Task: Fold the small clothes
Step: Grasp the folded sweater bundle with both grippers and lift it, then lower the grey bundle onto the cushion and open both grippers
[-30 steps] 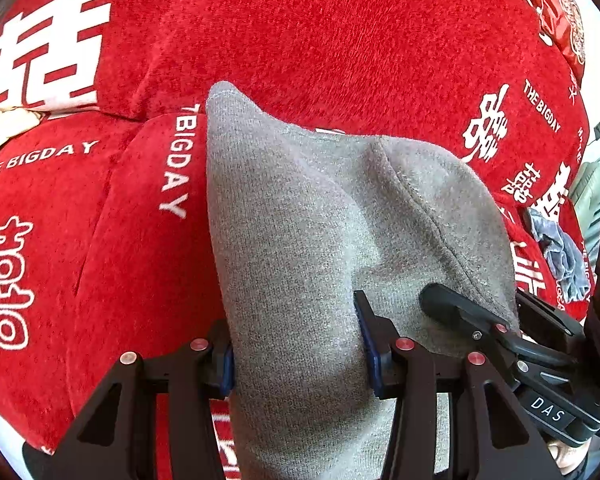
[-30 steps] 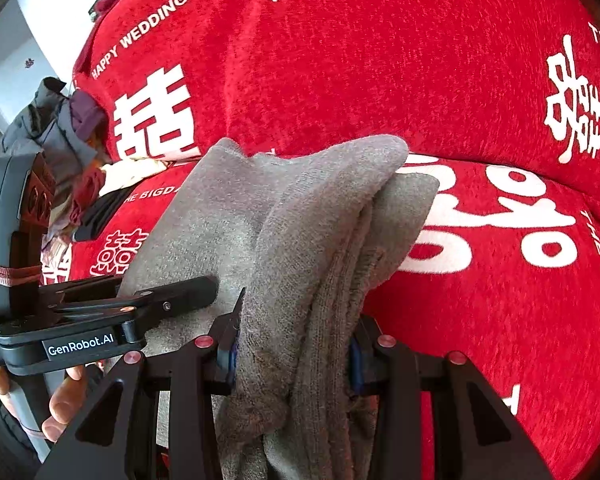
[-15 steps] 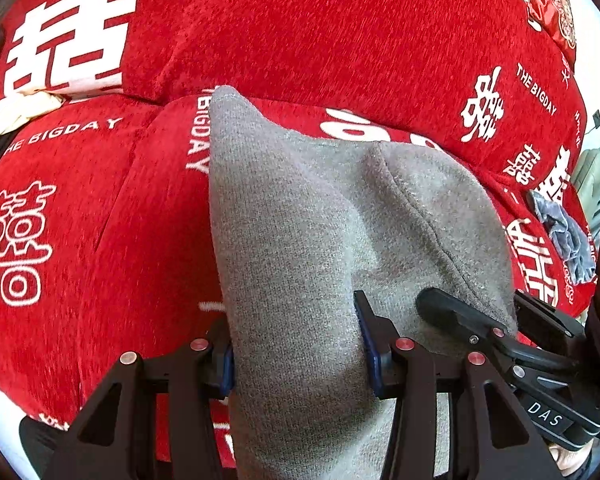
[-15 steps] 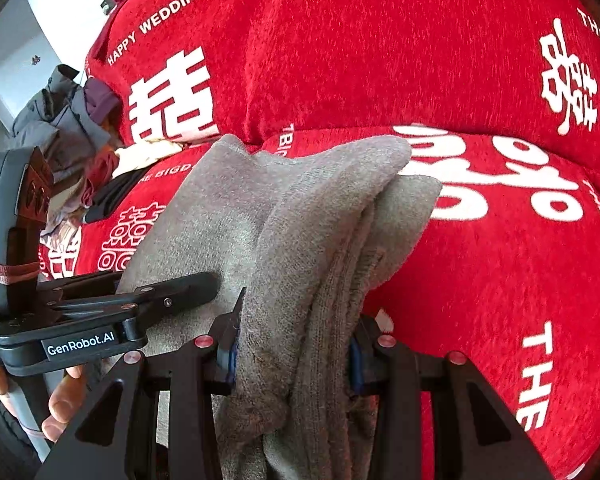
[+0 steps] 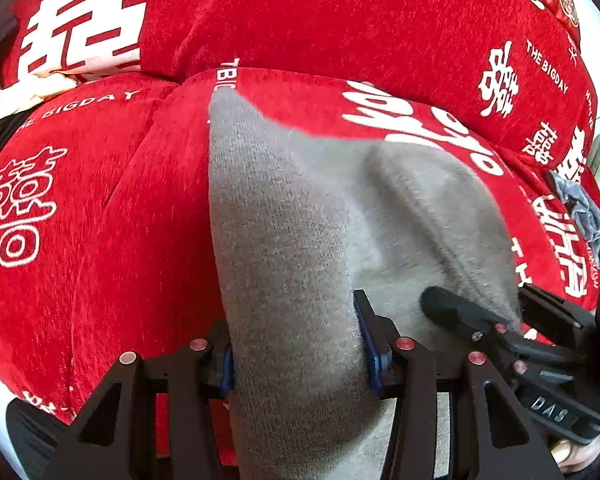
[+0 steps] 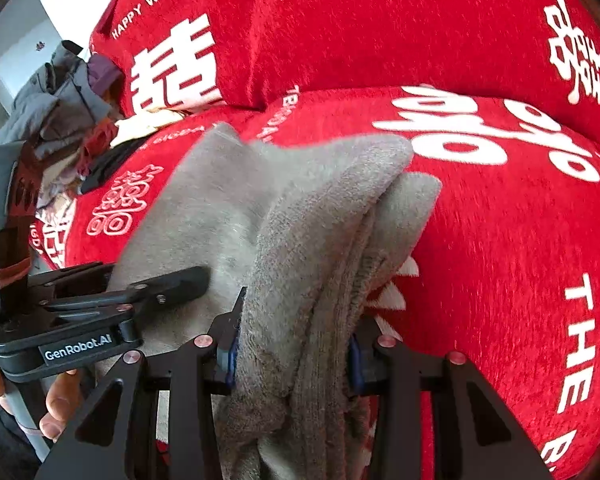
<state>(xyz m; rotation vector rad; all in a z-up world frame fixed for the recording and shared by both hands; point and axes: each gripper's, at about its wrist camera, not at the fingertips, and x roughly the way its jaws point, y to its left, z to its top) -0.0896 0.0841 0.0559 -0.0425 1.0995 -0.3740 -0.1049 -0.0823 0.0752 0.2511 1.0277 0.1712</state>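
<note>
Both tongs grasp one folded grey garment (image 5: 300, 248) over the red sofa cover (image 5: 100, 220): left tongs (image 5: 296, 354) and right tongs (image 6: 294, 350) each clenched on it

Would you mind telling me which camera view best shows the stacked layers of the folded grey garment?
The right wrist view: the grey garment turns its folded edge to that camera, so several stacked layers show. The left wrist view shows the same garment mostly as one broad smooth face with a ridge, its layers hidden.
</note>
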